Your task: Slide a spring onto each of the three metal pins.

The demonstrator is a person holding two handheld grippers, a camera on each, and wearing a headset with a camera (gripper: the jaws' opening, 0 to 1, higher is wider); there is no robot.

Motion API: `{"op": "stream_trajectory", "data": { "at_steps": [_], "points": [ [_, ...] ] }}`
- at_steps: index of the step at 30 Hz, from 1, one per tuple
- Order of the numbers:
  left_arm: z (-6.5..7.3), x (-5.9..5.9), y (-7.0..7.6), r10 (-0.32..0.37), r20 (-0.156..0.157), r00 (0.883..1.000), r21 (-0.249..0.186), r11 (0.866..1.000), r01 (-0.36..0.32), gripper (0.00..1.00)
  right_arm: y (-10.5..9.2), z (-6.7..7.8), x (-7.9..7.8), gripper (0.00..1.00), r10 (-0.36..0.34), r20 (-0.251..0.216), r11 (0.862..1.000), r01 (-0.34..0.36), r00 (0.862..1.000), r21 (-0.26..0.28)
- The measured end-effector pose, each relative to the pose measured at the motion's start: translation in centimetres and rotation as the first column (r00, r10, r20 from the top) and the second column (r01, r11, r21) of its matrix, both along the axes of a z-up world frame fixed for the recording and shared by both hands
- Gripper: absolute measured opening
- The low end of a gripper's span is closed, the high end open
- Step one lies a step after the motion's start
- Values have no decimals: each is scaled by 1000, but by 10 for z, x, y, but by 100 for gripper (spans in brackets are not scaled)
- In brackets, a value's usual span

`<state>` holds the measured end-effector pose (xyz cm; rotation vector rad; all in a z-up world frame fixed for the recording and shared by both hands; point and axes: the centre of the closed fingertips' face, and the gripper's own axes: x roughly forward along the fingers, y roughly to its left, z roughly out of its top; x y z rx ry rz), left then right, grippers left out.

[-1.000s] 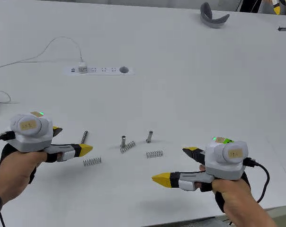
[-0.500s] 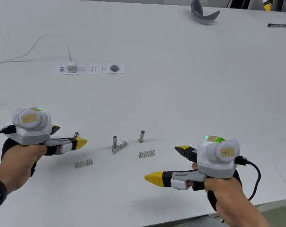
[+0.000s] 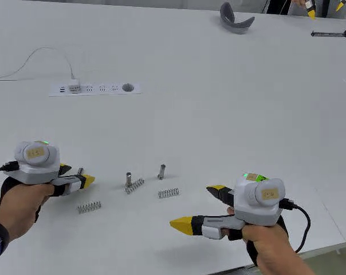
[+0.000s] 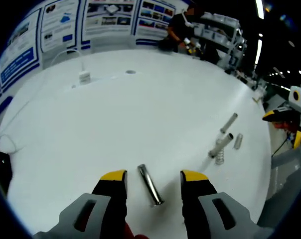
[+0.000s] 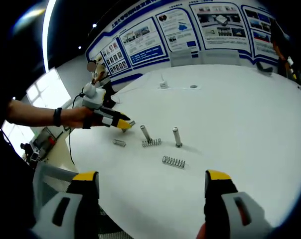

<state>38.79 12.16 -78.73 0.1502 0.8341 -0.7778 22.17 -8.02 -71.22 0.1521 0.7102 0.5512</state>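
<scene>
Three short metal pins are on the white table: the left pin (image 3: 80, 171) (image 4: 151, 189), the middle pin (image 3: 128, 179) (image 5: 146, 133) and the right pin (image 3: 161, 171) (image 5: 177, 137). One spring (image 3: 89, 207) lies in front of the left pin. A second spring (image 3: 135, 185) (image 5: 151, 143) rests against the middle pin, and a third spring (image 3: 168, 193) (image 5: 174, 162) lies in front of the right pin. My left gripper (image 3: 77, 175) (image 4: 153, 175) is open, with the left pin between its jaws. My right gripper (image 3: 199, 207) (image 5: 151, 185) is open and holds nothing, near the third spring.
A white power strip (image 3: 95, 89) with a plug and a cable lies at the back left. A grey curved object (image 3: 236, 16) sits at the far side. The table's front edge (image 3: 333, 243) runs just right of my right hand.
The head camera has shifted, so everything sits further left and lower in view. My left gripper has crept forward, so the left pin now lies between its jaws. The right gripper has barely moved.
</scene>
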Motion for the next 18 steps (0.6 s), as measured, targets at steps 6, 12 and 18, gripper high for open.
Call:
{"op": "stream_trajectory", "data": {
  "at_steps": [6,12,18],
  "points": [
    [-4,5,2,34,1,999,20,999,-34,34,0,-1,-1,89,-5,-4,1000,5,1000,5],
    [-8,8,4,46,16,999,63,997,-47,29,-1,-2,-1,89,-9,-6,1000,9,1000,7],
    [-9,10,7,71,18,997,85,994,-72,18,-2,-3,0,89,-8,-9,1000,8,1000,4]
  ]
}}
